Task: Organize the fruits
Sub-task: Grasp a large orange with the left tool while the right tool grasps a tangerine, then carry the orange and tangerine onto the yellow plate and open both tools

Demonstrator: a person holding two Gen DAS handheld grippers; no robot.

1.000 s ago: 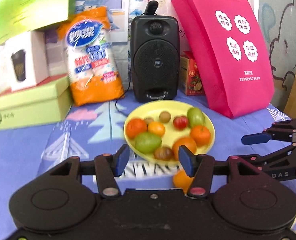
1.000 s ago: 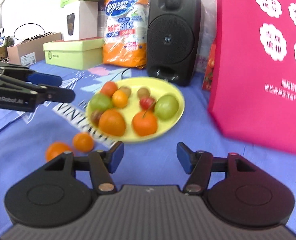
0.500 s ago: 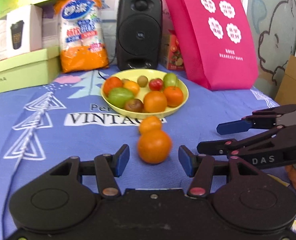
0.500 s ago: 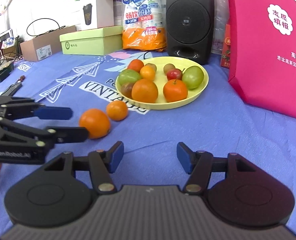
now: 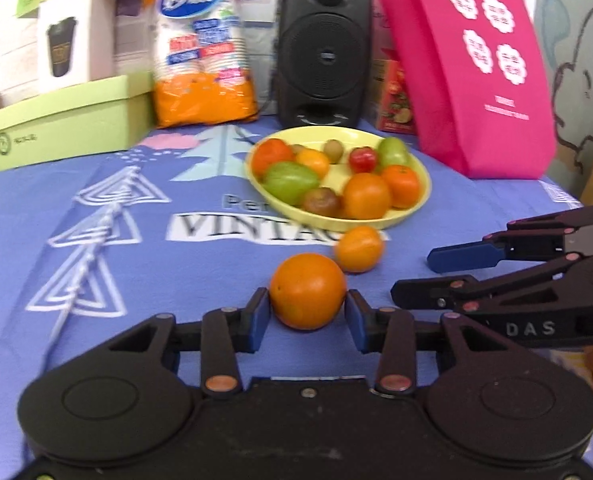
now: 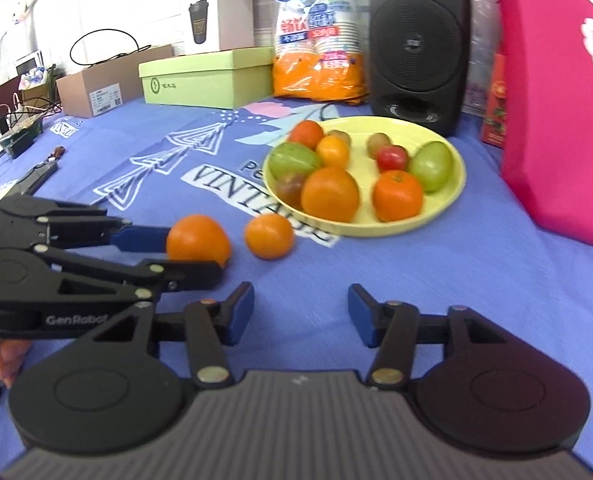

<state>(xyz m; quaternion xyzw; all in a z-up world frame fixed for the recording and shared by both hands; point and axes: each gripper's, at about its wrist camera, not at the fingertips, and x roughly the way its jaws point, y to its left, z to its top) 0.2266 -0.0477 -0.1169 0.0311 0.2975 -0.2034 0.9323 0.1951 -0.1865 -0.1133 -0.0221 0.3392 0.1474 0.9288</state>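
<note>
Jaws of the left gripper (image 5: 307, 314) bracket the large orange (image 5: 307, 290) on the worktop (image 5: 136, 264), not visibly clamped, likely bound for the yellow plate (image 5: 423, 200); right gripper (image 6: 301, 314) open, empty. Small orange (image 5: 358, 249) waits nearby.

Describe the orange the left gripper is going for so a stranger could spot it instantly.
Start at the yellow plate of fruit. Two oranges lie on the blue cloth before it. Take the bigger orange, farther from the plate, between the left gripper fingers.

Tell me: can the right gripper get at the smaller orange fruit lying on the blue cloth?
Probably yes. The right gripper is open, only bare blue cloth lies between it and the smaller orange fruit; the left gripper sits aside.
</note>
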